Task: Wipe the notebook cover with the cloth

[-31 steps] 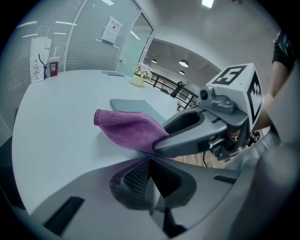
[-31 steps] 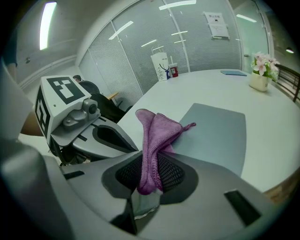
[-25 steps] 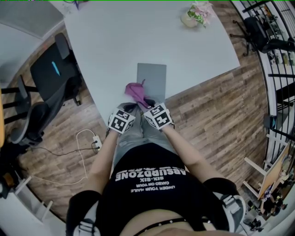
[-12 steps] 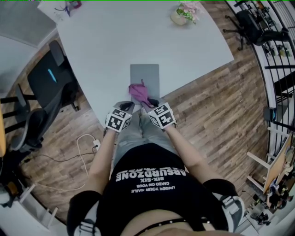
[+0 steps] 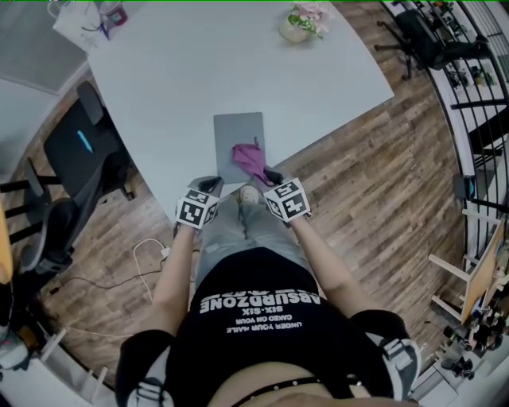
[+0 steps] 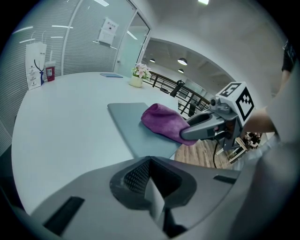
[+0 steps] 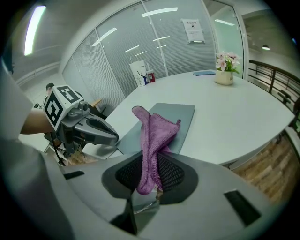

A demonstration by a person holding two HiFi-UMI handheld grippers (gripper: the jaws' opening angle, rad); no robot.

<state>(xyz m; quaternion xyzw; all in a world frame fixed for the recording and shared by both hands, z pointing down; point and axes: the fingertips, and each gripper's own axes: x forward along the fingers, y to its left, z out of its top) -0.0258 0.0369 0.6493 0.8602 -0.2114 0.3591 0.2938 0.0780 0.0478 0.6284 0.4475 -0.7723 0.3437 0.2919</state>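
While the flat grey notebook point(image 5: 235, 131) lies at the near edge of the white table point(image 5: 199, 71), the purple cloth point(image 5: 250, 156), clenched in the right gripper point(image 5: 270, 176), has slid rightward across its cover, so wiping seems under way. The left gripper point(image 5: 210, 185) rests closed and empty alongside.

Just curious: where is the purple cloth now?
In the head view the cloth lies on the grey notebook's near end, clamped in the right gripper.

Table point(image 5: 199, 71) bare all round notebook point(image 5: 231, 135); flower pot point(image 5: 301, 24), paper bag point(image 5: 83, 20) stand well apart at far corners.
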